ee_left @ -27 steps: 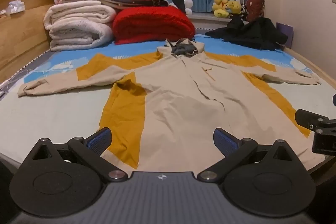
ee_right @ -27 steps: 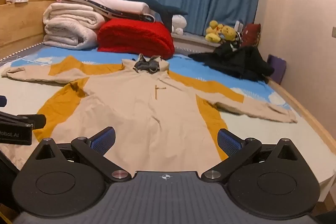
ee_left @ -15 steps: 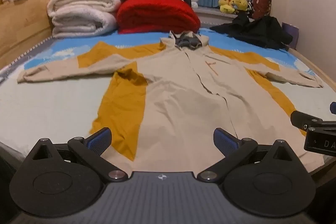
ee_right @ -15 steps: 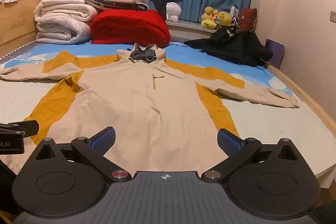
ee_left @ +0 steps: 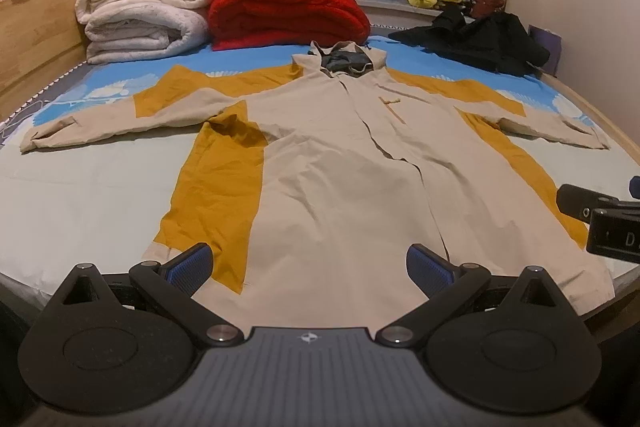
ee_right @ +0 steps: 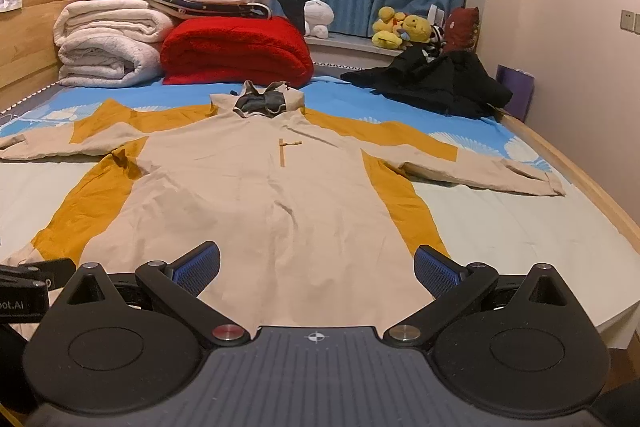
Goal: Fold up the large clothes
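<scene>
Closing in, you lowered both grippers toward the hem | left gripper point(ee_left: 308, 263) and right gripper point(ee_right: 316, 265) spread, empty | jacket point(ee_left: 332, 163) flat on bed point(ee_left: 80, 195), unfolded | grasp came next.

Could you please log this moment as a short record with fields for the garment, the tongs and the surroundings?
garment: beige and mustard jacket, spread flat on the bed, sleeves out, unfolded
left tongs: open, above the hem, holding nothing
right tongs: open, above the hem, holding nothing
behind: red blanket, white blankets, black clothing
</scene>
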Demonstrator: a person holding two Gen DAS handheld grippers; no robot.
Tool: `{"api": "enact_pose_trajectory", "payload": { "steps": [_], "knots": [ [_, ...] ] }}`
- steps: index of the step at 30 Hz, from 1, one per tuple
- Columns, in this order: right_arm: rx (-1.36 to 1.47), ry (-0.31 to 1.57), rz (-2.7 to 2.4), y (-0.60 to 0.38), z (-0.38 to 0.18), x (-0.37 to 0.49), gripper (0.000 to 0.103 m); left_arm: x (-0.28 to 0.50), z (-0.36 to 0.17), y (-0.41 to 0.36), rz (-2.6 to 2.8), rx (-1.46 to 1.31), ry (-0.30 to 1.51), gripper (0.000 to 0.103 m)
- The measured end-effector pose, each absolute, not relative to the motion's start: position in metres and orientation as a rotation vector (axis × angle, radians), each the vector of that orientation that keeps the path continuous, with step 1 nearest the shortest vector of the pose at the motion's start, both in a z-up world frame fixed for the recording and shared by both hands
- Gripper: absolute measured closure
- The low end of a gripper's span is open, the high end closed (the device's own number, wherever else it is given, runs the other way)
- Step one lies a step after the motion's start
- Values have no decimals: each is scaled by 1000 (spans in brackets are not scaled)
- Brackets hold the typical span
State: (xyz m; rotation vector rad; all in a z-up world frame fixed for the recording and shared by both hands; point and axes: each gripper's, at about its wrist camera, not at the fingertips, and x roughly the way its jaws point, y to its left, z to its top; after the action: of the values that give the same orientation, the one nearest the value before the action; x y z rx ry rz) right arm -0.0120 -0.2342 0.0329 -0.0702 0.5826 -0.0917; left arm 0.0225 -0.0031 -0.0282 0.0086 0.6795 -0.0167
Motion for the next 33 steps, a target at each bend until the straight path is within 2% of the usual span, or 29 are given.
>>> {"api": "enact_pose_trajectory", "payload": {
  "steps": [33],
  "knots": [
    [-53,570,-92,-230,31,-8,1,25,-32,-3,-26,-3,696,0]
  ]
}}
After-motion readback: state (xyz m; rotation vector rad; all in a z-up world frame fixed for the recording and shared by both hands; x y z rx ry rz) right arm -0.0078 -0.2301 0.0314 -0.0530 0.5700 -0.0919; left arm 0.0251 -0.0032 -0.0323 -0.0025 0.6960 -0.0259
